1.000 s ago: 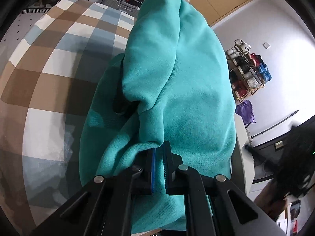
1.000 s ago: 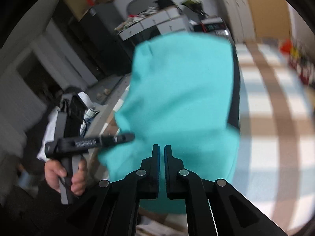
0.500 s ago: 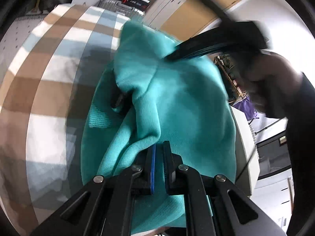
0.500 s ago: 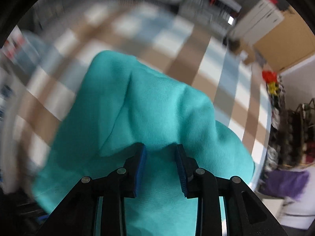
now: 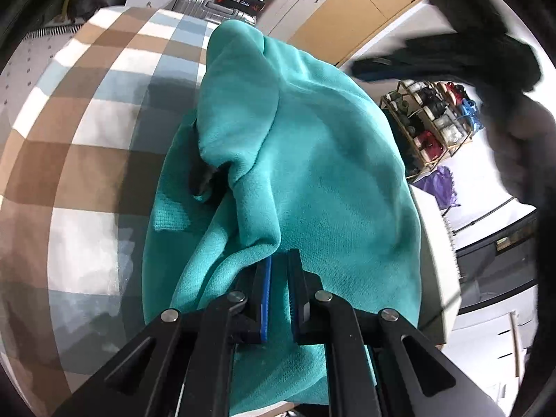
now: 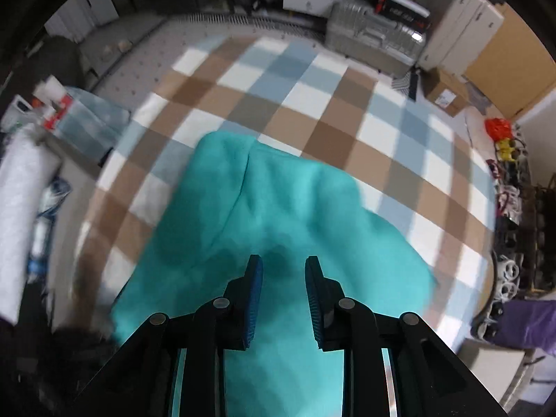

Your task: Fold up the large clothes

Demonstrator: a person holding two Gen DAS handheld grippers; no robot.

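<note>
A teal sweatshirt (image 5: 312, 160) lies bunched on a checked brown, blue and white cloth (image 5: 87, 139). My left gripper (image 5: 279, 260) is shut on a fold of the sweatshirt at its near edge. In the right wrist view the sweatshirt (image 6: 278, 215) lies spread below my right gripper (image 6: 283, 267), which is open and empty just above the fabric. The right gripper and the hand holding it show blurred at the upper right of the left wrist view (image 5: 451, 59).
The checked cloth (image 6: 312, 104) covers the work surface. A silver suitcase (image 6: 375, 34), white cabinets and cardboard boxes (image 6: 448, 93) stand at the far edge. A shelf with bags (image 5: 434, 121) stands at the right. Clutter and a white roll (image 6: 21, 187) lie at the left.
My right gripper has opened, let go of the sweatshirt and swung above it. The sweatshirt's raised part has dropped onto the cloth. My left gripper stays shut on its fold.
</note>
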